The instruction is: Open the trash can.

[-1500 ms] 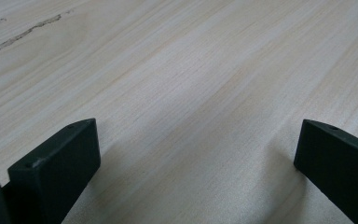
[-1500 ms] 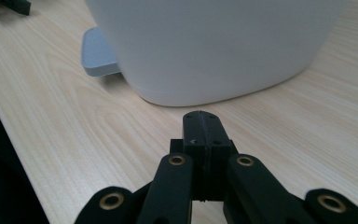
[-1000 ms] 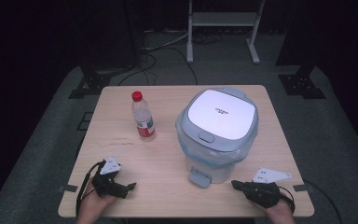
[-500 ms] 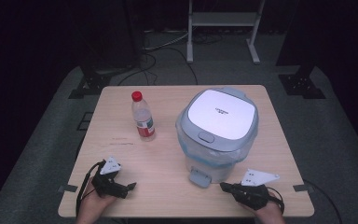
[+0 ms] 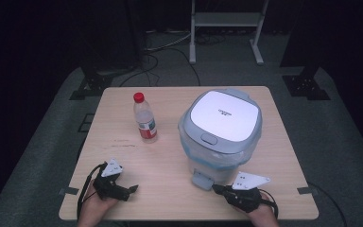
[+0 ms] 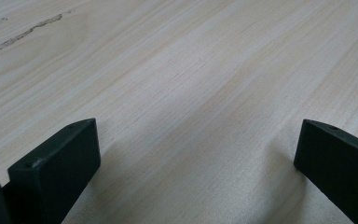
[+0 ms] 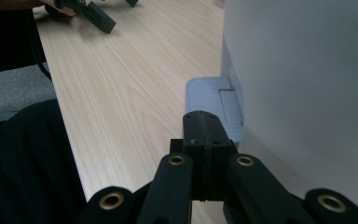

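Observation:
A pale blue-grey bin [image 5: 222, 135] with a white lid stands on the right half of the wooden table [image 5: 170, 161]; its foot pedal [image 5: 201, 179] juts toward the front edge. My right gripper [image 5: 217, 188] is shut with nothing between its jaws, its tip just right of the pedal [image 7: 212, 100] and close to the bin wall [image 7: 307, 84]. My left gripper [image 5: 131, 189] rests near the front left of the table, open, with bare wood between its jaws in the left gripper view. A clear water bottle [image 5: 145, 118] with a red cap stands upright left of the bin.
A dark scuff mark [image 5: 123, 143] lies on the wood in front of the bottle. The left gripper [image 7: 93, 14] and a hand appear far off in the right gripper view. A metal rack's legs [image 5: 227, 28] and cables [image 5: 165, 45] sit on the floor beyond the table.
My right gripper has slid left along the front edge toward the bin's pedal. The left gripper has stayed put.

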`<state>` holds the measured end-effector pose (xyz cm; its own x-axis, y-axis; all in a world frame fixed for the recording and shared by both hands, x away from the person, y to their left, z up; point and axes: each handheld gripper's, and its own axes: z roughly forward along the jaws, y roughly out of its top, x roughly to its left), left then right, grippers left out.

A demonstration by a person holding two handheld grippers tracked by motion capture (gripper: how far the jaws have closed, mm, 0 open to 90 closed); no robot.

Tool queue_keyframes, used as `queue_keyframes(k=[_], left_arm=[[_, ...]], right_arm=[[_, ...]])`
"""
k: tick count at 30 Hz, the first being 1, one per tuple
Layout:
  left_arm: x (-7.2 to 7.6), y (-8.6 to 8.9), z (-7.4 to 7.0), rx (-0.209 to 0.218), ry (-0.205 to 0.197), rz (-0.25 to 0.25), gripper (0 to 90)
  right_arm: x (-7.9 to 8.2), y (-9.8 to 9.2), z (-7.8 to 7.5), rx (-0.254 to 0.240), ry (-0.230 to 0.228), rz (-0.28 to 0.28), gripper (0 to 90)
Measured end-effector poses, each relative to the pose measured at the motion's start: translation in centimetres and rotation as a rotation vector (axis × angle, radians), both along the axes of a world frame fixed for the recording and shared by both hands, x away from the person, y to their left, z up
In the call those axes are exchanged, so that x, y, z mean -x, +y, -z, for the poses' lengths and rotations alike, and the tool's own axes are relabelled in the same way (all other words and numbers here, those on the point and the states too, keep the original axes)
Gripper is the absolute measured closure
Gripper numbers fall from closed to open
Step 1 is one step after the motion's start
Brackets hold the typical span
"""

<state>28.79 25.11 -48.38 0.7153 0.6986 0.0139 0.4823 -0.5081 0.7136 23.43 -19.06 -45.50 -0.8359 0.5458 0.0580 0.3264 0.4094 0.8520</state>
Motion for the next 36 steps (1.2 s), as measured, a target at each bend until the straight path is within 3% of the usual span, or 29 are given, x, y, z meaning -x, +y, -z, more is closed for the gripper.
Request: queue_keyframes(k=[14,36], left_arm=[[0.0,0.0,0.0,0.000,0.000,0.000,0.0],[0.0,0.0,0.0,0.000,0.000,0.000,0.0]], right_arm=[[-0.6,2.8,0.1,0.030,-0.056,-0.020,89.8],[-1.6,5.2,1.0,0.147,-0.147,0.010,89.9]])
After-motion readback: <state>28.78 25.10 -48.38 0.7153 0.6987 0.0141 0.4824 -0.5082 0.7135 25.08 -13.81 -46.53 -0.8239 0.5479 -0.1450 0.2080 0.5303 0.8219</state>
